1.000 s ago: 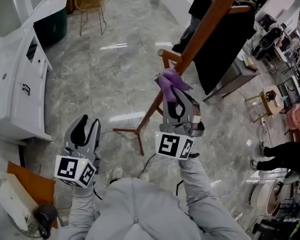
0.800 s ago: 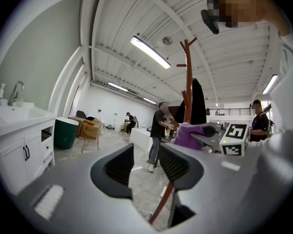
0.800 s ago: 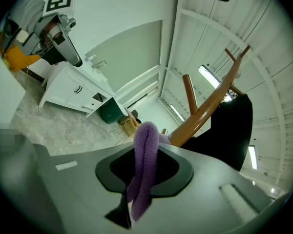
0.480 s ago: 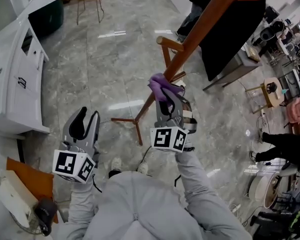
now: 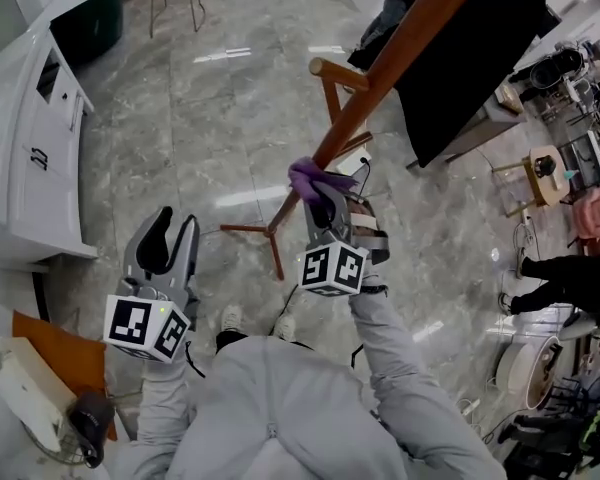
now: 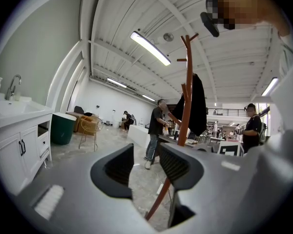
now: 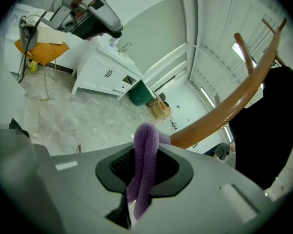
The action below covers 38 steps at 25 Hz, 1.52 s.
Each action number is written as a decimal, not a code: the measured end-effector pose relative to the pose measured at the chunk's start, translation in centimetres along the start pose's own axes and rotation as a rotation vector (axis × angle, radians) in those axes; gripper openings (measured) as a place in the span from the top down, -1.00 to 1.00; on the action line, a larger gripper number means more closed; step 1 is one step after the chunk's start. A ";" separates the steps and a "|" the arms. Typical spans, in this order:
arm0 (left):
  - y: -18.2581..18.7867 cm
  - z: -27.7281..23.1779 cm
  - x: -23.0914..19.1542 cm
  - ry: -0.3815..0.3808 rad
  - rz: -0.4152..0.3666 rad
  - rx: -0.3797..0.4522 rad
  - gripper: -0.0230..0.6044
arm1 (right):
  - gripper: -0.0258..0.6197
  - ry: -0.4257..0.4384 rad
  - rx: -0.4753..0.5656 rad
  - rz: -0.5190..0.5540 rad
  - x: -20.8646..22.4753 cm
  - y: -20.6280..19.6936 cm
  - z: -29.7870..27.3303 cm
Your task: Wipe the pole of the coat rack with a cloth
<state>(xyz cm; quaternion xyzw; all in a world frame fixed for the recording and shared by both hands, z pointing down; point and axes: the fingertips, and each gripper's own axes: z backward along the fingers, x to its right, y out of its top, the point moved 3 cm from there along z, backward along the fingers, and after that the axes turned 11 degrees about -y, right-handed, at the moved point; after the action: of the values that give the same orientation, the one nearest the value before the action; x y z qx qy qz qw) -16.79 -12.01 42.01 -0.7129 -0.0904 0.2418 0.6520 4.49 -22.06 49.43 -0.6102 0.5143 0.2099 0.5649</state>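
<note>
While the wooden coat rack pole slants stiff from the floor and looks light enough to tip, I'd press gently with the soft purple cloth, which my right claw clamps by a bunched fold at the pole's lower stretch. My left claw hangs apart and empty, well aside. Only the right gripper view shows the cloth doubled between the jaws.

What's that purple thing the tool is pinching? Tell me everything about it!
It is a purple cloth, soft and fuzzy looking, bunched into a thick twisted roll. The right tool is shut on it: the roll stands between the jaws, and a loose end hangs back toward the tool's body. Its top bulges past the jaw tips and seems to press against the lower part of the slanted brown wooden pole.
</note>
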 end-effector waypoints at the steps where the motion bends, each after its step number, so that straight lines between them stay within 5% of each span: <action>1: -0.1 -0.1 0.0 0.000 0.001 0.000 0.39 | 0.75 0.017 -0.011 0.005 -0.4 -0.3 -0.1; 14: -0.3 -1.6 0.9 -0.040 0.003 -0.018 0.39 | 0.75 0.046 -0.016 -0.083 -0.2 -0.7 2.0; 27: 0.7 -2.8 3.5 -0.117 -0.033 -0.017 0.39 | 0.75 -0.256 -0.006 -0.410 11.0 -3.4 9.8; 35: 1.2 -1.9 3.7 -0.105 -0.043 -0.008 0.39 | 0.75 -0.421 0.105 -0.314 16.9 1.4 7.6; 38: 1.2 -1.2 3.4 -0.080 -0.039 -0.008 0.39 | 0.75 -0.378 0.112 -0.304 16.9 2.3 5.6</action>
<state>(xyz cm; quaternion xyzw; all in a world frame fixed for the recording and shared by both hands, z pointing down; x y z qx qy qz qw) -13.48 -11.73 40.13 -0.7033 -0.1312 0.2570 0.6497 10.79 -23.22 32.71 -0.5981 0.3128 0.2040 0.7091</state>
